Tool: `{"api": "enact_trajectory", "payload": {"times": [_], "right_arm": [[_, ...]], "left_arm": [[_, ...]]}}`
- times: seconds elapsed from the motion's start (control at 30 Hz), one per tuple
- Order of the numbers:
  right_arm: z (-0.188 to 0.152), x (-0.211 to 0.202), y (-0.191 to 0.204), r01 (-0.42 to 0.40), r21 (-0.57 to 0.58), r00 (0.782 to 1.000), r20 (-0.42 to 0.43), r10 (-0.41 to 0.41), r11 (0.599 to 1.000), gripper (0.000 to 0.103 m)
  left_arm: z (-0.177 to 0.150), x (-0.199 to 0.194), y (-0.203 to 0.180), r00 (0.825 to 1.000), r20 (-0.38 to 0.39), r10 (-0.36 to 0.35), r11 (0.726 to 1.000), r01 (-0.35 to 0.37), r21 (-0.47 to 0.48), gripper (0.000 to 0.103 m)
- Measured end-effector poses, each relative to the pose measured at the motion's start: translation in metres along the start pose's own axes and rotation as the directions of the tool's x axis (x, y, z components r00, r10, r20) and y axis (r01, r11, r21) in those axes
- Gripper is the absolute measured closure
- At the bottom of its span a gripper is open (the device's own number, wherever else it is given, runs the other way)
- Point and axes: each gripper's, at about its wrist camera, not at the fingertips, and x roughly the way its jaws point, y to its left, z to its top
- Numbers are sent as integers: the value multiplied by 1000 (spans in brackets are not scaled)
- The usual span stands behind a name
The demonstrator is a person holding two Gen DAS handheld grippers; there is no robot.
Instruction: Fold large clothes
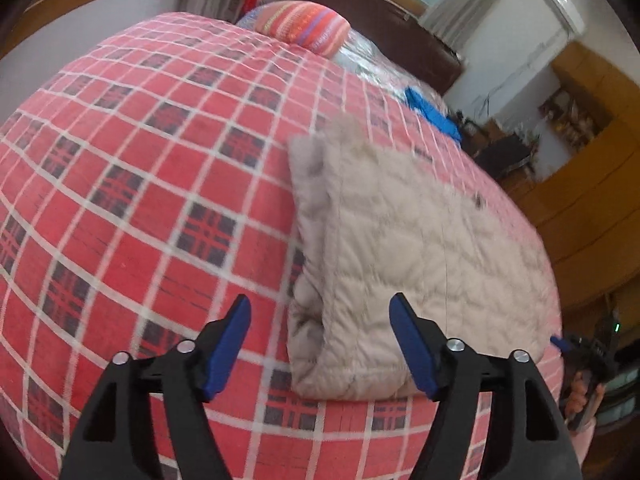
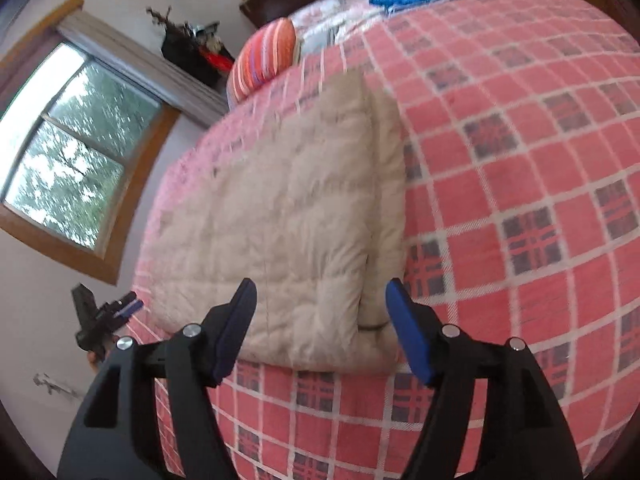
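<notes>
A beige quilted garment (image 1: 404,248) lies folded into a thick rectangle on the red checked bedspread (image 1: 132,184). My left gripper (image 1: 320,344) hovers open above the garment's near left corner, nothing between its blue pads. In the right wrist view the same folded garment (image 2: 288,216) fills the centre, its folded edge on the right. My right gripper (image 2: 320,328) is open over the garment's near edge and holds nothing. The left gripper (image 2: 120,308) shows small at the bed's left side; the right gripper's blue tip (image 1: 558,342) peeks in at the far right of the left wrist view.
A striped pillow (image 1: 304,26) and blue cloth (image 1: 432,112) lie near the dark headboard (image 1: 384,20). A window (image 2: 68,152) is on the wall beside the bed. Wooden cabinets (image 1: 592,184) stand on the right. A hand (image 1: 580,396) holds the other gripper.
</notes>
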Motion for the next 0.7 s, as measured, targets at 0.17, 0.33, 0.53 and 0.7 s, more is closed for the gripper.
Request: {"api": "enact_trajectory", "payload": {"times": [0.17,0.33,0.53,0.7], "right_arm": [[16,2,-17,-29,47,1000,3,29,998,35],[22,23,-32,-61,90,998,-20,63,994,33],[22,45,-45,-105,121,993,-42,111,987,27],[25,67,-50,-117,135,990,-68,127,984,25]], "left_arm": [[20,10,14,999,-1,-34,998,34,-56,30],[31,30,22,999,-12,-43,996,42,-79,30],[37,54,19,998,-36,-47,998,45,-48,30],[41,75,22,997,-49,-65,995,61,-74,29]]}}
